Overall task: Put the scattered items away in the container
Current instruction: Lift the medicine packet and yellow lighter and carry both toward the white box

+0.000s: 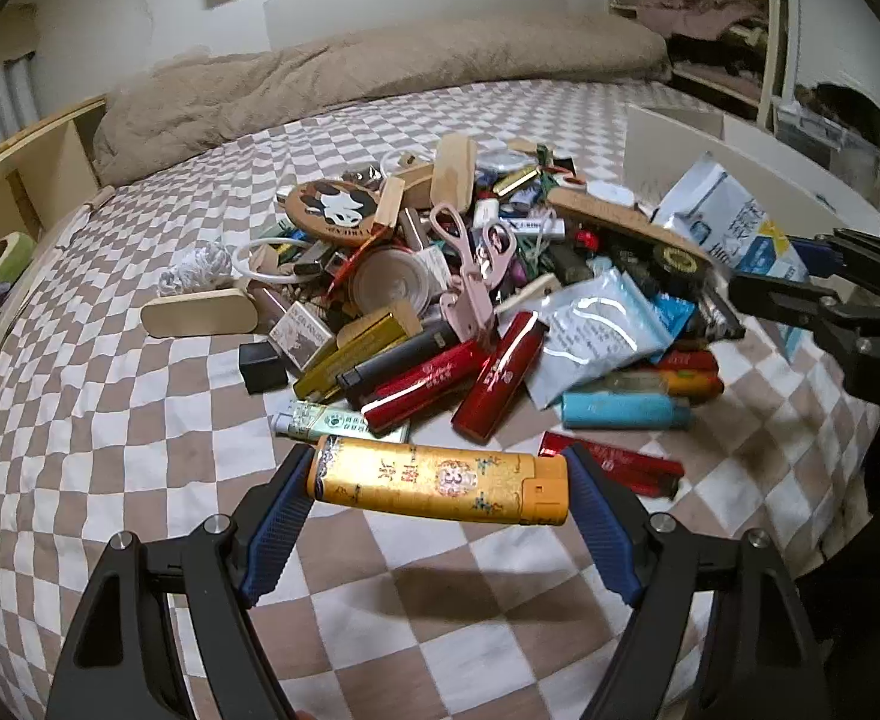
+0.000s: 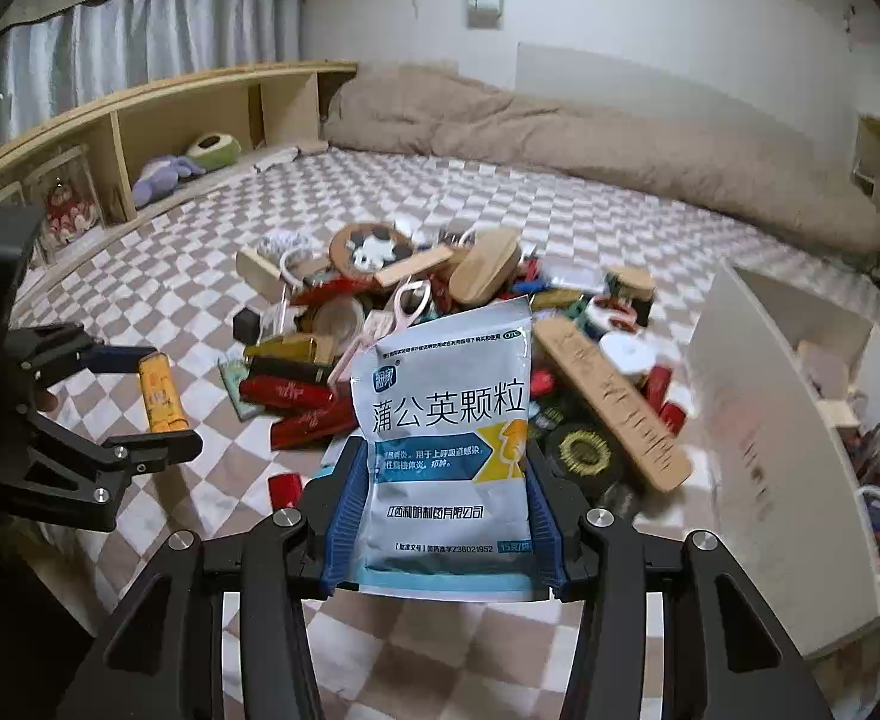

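the left gripper (image 1: 440, 483) clamps a yellow lighter (image 1: 437, 489) crosswise above bare checked bedspread (image 1: 110, 450), just short of the pile of clutter (image 1: 440, 276). the right gripper (image 2: 442, 480) pinches a blue-white medicine sachet (image 2: 442, 420) upright; its label reads 蒲公英颗粒. the white box (image 2: 763, 450) stands open at the right, beside the pile. a beige duvet (image 2: 589, 138) lies along the wall.

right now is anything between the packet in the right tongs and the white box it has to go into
Nothing visible blocks it. The right tongs hold the packet clear of the pile, and the white box stands open to the side. Its near wall rises between them, so the packet likely has to pass over that.
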The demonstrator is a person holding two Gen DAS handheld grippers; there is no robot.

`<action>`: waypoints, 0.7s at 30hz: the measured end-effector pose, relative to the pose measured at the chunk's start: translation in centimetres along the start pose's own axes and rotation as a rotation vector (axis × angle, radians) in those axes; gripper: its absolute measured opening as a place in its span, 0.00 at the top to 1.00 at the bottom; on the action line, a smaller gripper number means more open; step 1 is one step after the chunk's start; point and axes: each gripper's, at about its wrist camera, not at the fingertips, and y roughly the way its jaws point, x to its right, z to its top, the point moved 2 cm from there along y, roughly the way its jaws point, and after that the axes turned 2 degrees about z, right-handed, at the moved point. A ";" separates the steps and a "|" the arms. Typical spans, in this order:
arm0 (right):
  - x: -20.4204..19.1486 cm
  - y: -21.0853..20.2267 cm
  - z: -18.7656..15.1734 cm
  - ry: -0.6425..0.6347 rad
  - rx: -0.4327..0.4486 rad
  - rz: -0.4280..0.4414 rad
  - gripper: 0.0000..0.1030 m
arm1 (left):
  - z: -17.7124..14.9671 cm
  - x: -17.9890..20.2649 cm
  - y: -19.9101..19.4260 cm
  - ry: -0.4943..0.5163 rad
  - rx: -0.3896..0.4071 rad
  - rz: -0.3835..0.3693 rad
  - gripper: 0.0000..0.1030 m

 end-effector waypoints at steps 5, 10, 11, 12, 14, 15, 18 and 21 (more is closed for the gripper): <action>0.9 -1.3 0.6 -0.009 0.036 -0.004 0.52 | 0.3 0.4 -0.4 -0.031 0.018 0.005 0.21; 1.8 -2.6 1.1 0.003 0.070 0.001 0.52 | 1.3 0.8 -1.4 -0.029 0.058 0.040 0.21; 2.0 -2.9 1.1 0.003 0.076 0.000 0.52 | 1.7 0.9 -1.8 -0.022 0.074 0.052 0.21; 2.1 -3.1 1.2 0.000 0.080 -0.003 0.52 | 2.1 0.9 -2.2 -0.017 0.090 0.060 0.21; 2.3 -3.6 1.4 -0.010 0.087 -0.014 0.52 | 2.8 0.9 -2.8 -0.015 0.111 0.067 0.21; 2.5 -3.9 1.5 -0.016 0.092 -0.019 0.52 | 3.1 0.9 -3.1 -0.016 0.121 0.068 0.21; 2.9 -4.6 1.9 -0.022 0.108 -0.027 0.52 | 3.9 1.1 -3.8 -0.017 0.145 0.071 0.21; 3.5 -5.4 2.5 -0.023 0.131 -0.030 0.52 | 4.7 1.6 -4.2 -0.019 0.161 0.071 0.21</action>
